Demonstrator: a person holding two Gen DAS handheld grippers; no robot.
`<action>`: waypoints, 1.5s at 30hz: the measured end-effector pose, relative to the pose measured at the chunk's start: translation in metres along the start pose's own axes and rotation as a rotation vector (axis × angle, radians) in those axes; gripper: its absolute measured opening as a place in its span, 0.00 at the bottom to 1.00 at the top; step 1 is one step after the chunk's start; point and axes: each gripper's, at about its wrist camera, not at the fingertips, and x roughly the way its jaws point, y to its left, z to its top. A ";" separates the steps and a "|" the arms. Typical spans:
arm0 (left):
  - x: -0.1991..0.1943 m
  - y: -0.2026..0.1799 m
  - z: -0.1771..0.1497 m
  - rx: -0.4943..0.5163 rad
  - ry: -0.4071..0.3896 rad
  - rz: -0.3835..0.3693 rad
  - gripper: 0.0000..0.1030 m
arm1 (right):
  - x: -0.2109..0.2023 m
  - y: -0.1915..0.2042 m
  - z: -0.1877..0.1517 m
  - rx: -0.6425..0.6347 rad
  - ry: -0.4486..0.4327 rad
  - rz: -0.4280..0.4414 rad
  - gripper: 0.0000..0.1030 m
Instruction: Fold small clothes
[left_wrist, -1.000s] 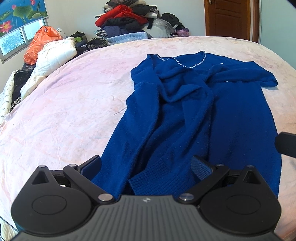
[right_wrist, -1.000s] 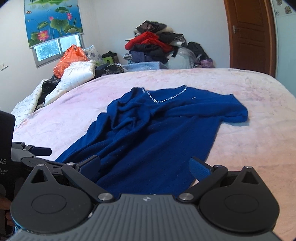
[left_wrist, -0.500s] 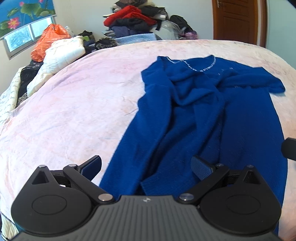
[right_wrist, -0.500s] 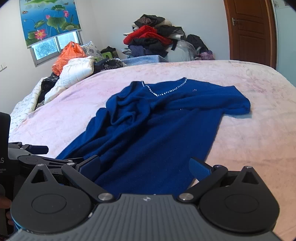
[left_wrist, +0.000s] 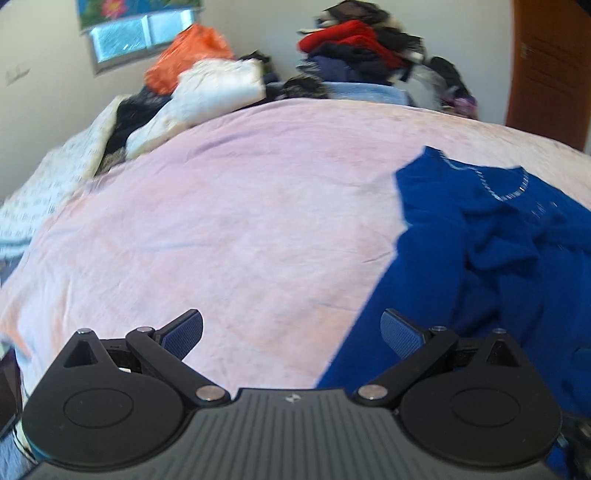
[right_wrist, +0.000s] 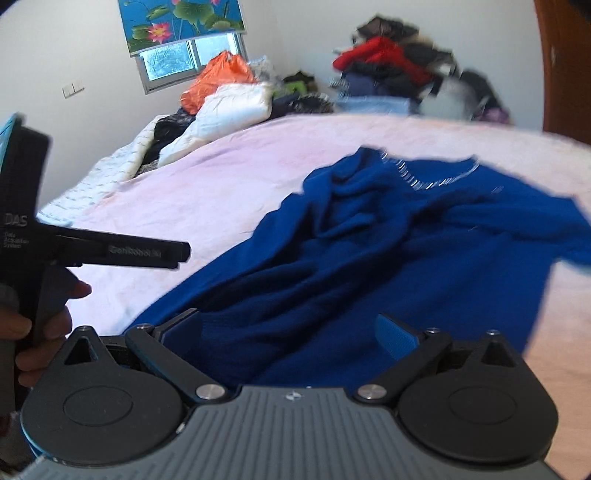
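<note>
Right gripper (right_wrist: 290, 334), jaws spread wide but just beginning to close, with nothing pinched; they hang over the near hem region of the blue sweater (right_wrist: 388, 258), and whether the pads already brush the knit cannot be told. Left gripper (left_wrist: 291, 332), jaws likewise spread and empty, poised above bare pink bedspread (left_wrist: 221, 221) with the sweater's left edge just beside its right finger; in the right wrist view this tool shows at the left, held by a hand (right_wrist: 40, 321). The sweater lies face up on the bed, neckline farthest from the cameras, its left sleeve rumpled across the body in heavy folds. Risks, as judged from this arrangement: closing the right jaws over the bunched hem may catch several layers at once, or the bedspread beneath, so that a lift drags the whole garment rather than one edge; the left jaws, if closed where they stand, would seize only bedspread; and folding before the crumpled sleeve is spread would trap its creases inside. Both views are motion-blurred, so fine contact is uncertain.
</note>
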 end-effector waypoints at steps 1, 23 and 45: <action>0.001 0.005 0.001 -0.016 0.008 -0.003 1.00 | 0.009 0.003 0.006 0.006 0.011 -0.013 0.92; 0.019 0.086 0.003 -0.202 0.003 0.094 1.00 | 0.076 0.019 0.092 -0.002 0.064 0.185 0.11; 0.035 0.096 0.007 -0.295 -0.009 0.088 1.00 | 0.151 0.104 0.147 -0.266 -0.027 0.240 0.75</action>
